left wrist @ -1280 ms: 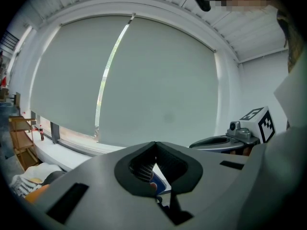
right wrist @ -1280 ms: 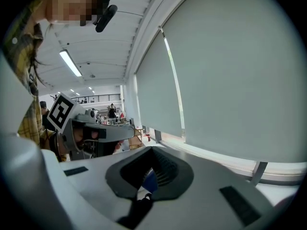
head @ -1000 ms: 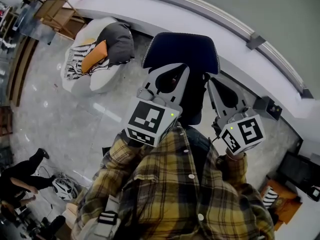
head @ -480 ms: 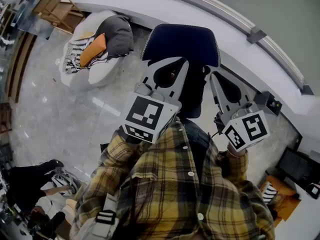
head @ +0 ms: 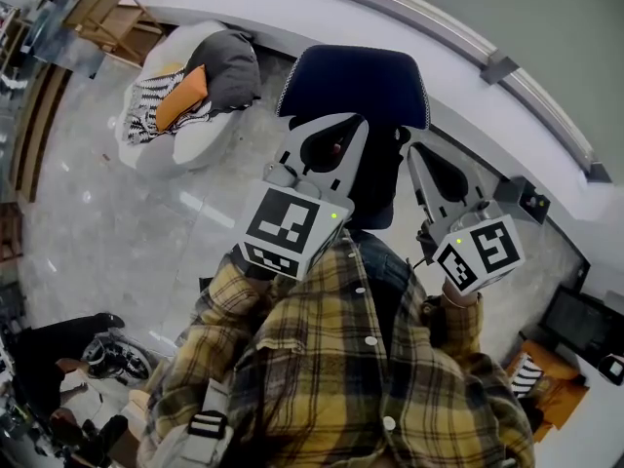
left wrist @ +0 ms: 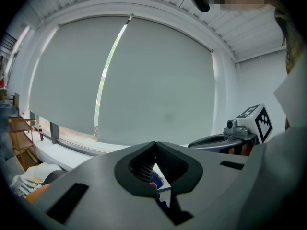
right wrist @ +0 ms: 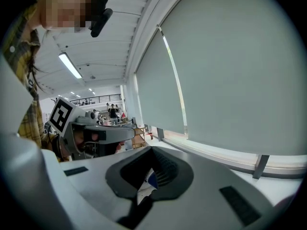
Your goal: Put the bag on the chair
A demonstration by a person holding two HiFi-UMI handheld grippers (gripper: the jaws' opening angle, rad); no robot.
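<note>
The dark blue office chair (head: 356,86) stands ahead by the window ledge, its backrest towards me. Both grippers are held up in front of the plaid shirt, pointing at the chair. My left gripper (head: 359,127) is shut with nothing in it, its tip over the backrest. My right gripper (head: 411,156) is also shut and empty, just right of the chair. In the left gripper view the closed jaws (left wrist: 155,143) face the window blind, and in the right gripper view the closed jaws (right wrist: 151,150) do the same. A grey strap with a buckle (head: 205,425) lies on the shirt; no bag body shows.
A white round seat with grey, orange and striped cushions (head: 185,96) sits at the back left beside a wooden shelf (head: 107,18). The white window ledge (head: 468,57) curves behind the chair. A person (head: 49,354) crouches at the lower left. A dark monitor (head: 585,330) is at the right.
Both grippers have risen a little and then held still. The person at the lower left has shifted about. Both jaws have stayed closed.
</note>
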